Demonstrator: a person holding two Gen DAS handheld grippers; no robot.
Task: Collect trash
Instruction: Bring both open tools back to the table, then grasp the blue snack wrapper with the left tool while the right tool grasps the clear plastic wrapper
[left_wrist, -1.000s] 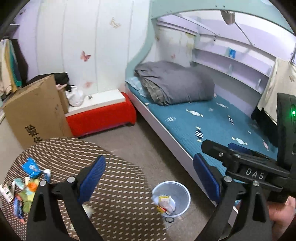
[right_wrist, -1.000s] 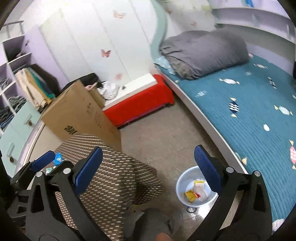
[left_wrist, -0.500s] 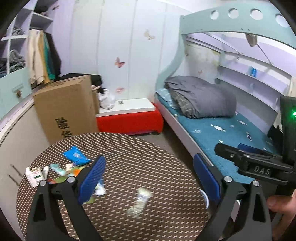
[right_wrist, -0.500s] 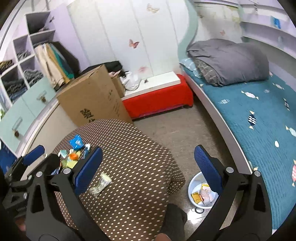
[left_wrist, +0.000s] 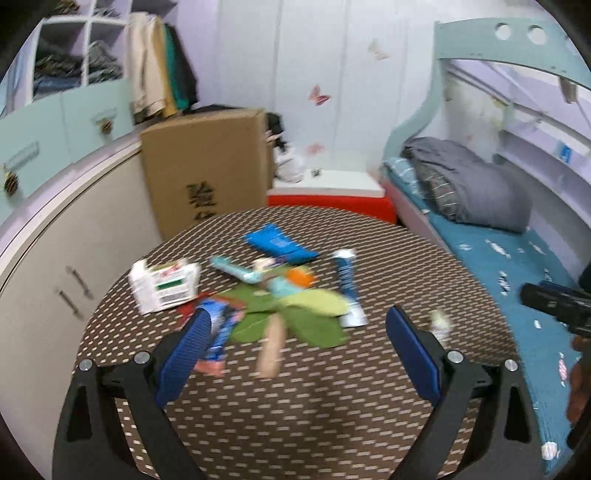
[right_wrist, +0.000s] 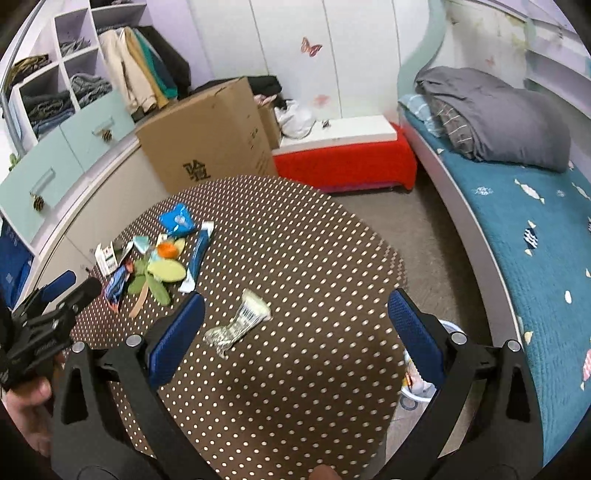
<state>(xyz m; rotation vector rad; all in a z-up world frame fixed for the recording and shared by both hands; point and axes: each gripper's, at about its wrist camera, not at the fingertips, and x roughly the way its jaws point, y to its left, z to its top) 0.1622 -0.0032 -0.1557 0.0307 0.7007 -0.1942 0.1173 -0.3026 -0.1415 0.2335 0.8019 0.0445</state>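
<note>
- Hovering over the table (right_wrist: 295, 387), both the left gripper (left_wrist: 295, 354) and right gripper (right_wrist: 295, 332) gape empty.
- Reaching comes first: the crumpled wrapper (right_wrist: 240, 323) lies between the right fingers; the next move is likely lowering and pinching it.

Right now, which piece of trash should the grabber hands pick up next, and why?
Probably lower the open right gripper onto the crumpled silvery wrapper. It lies alone on the dotted table, nearest those fingers and apart from the pile.
</note>
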